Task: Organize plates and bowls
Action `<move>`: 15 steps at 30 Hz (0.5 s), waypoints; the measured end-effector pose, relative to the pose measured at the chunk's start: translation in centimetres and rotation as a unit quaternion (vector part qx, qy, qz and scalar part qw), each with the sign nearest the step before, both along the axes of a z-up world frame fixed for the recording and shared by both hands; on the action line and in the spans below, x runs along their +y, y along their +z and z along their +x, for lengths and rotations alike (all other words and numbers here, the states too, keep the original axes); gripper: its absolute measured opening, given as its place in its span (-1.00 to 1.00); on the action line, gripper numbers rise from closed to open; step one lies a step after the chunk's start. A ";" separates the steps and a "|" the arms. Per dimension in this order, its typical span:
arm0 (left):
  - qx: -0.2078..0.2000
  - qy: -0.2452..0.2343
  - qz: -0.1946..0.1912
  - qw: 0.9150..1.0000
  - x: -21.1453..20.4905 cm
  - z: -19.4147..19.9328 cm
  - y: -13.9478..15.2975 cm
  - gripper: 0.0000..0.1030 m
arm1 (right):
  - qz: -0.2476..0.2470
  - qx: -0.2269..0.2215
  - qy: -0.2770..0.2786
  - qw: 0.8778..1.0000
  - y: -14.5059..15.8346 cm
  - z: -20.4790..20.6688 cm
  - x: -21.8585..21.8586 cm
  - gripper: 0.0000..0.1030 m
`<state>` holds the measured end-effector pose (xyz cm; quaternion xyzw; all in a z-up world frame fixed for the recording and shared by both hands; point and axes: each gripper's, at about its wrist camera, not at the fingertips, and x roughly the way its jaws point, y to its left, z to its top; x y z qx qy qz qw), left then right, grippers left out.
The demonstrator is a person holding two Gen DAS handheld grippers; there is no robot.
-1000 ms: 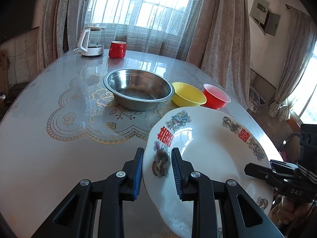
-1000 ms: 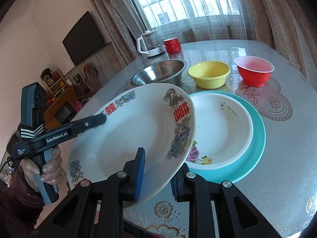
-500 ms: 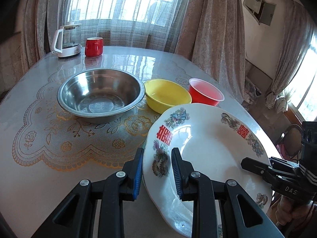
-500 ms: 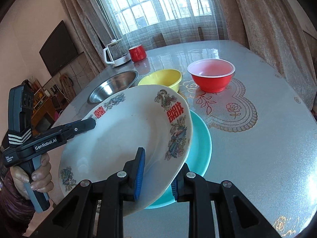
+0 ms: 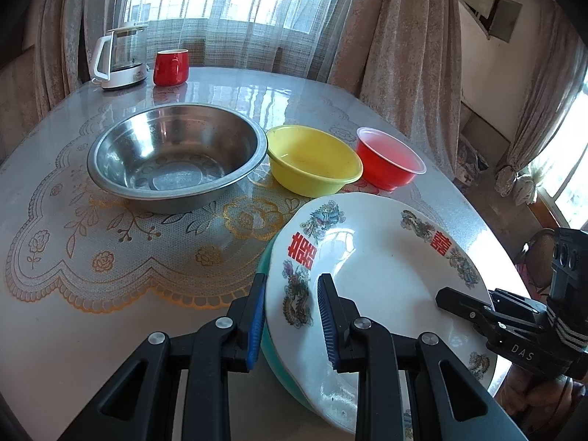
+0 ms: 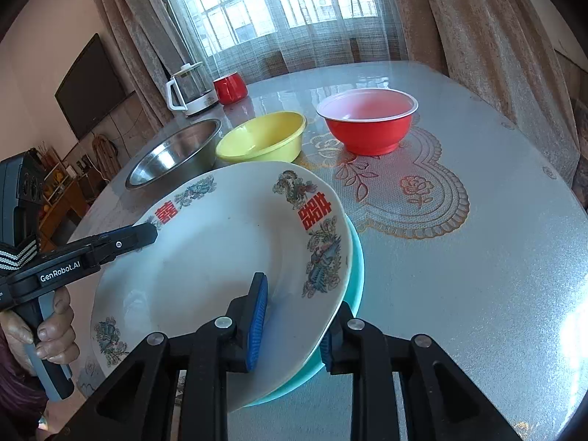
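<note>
A large white plate (image 5: 386, 275) with red characters and dragon prints lies tilted over a teal plate (image 5: 273, 364) on the table. My left gripper (image 5: 292, 316) is shut on its left rim, blue pads above and below. My right gripper (image 6: 292, 327) grips the opposite rim of the white plate (image 6: 220, 257), and its jaws are opening with the rim still between the pads. The teal plate (image 6: 356, 268) shows only as a crescent under the white one. Whatever lies on the teal plate is hidden.
Behind the plates stand a steel bowl (image 5: 176, 169), a yellow bowl (image 5: 312, 161) and a red bowl (image 5: 389, 165) in a row. A kettle (image 5: 121, 58) and red mug (image 5: 171, 68) sit at the far edge. A person's hand (image 6: 51, 330) holds the left gripper's handle.
Both grippers carried the white plate across over the teal plate and lowered it. It now covers the smaller flowered plate that was visible a second ago.
</note>
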<state>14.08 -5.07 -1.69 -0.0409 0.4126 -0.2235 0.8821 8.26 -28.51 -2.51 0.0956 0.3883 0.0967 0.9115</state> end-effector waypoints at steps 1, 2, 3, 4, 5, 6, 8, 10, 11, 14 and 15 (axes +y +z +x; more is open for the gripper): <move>-0.002 0.001 0.002 1.000 0.0 0.0 0.0 -0.47 | -0.005 0.000 0.000 1.000 0.0 0.0 0.1 -0.50; -0.004 0.001 0.003 1.000 0.0 -0.1 0.1 -0.47 | -0.009 -0.003 0.000 1.000 -0.1 0.0 0.3 -0.48; -0.005 0.002 0.003 1.000 0.1 -0.1 0.1 -0.47 | -0.009 -0.004 0.000 1.000 -0.1 0.0 0.3 -0.47; -0.006 0.002 0.003 1.000 0.1 -0.2 0.2 -0.47 | -0.007 -0.004 0.000 1.000 -0.2 0.0 0.2 -0.47; -0.007 0.002 0.003 1.000 0.1 -0.3 0.2 -0.47 | -0.004 -0.004 0.000 1.000 -0.2 0.0 0.2 -0.47; -0.007 0.003 0.005 1.000 0.1 -0.3 0.2 -0.47 | -0.001 -0.003 -0.001 1.000 -0.3 0.0 0.1 -0.46; -0.009 0.004 0.009 1.000 0.0 -0.4 0.2 -0.47 | 0.004 0.001 -0.002 1.000 -0.2 0.0 0.0 -0.45; -0.008 0.006 0.009 1.000 0.0 -0.4 0.2 -0.47 | 0.013 0.008 0.001 1.000 -0.3 0.0 0.0 -0.40; -0.006 0.007 0.008 1.000 0.0 -0.3 0.2 -0.47 | 0.019 0.008 0.000 1.000 -0.3 -0.1 -0.2 -0.36; 0.001 0.009 0.004 1.000 0.1 -0.3 0.0 -0.47 | 0.031 0.005 -0.013 0.999 0.1 -0.6 -0.7 -0.26; 0.002 0.010 0.004 1.000 0.2 -0.4 0.0 -0.47 | 0.034 0.003 -0.018 0.999 0.2 -0.9 -0.9 -0.26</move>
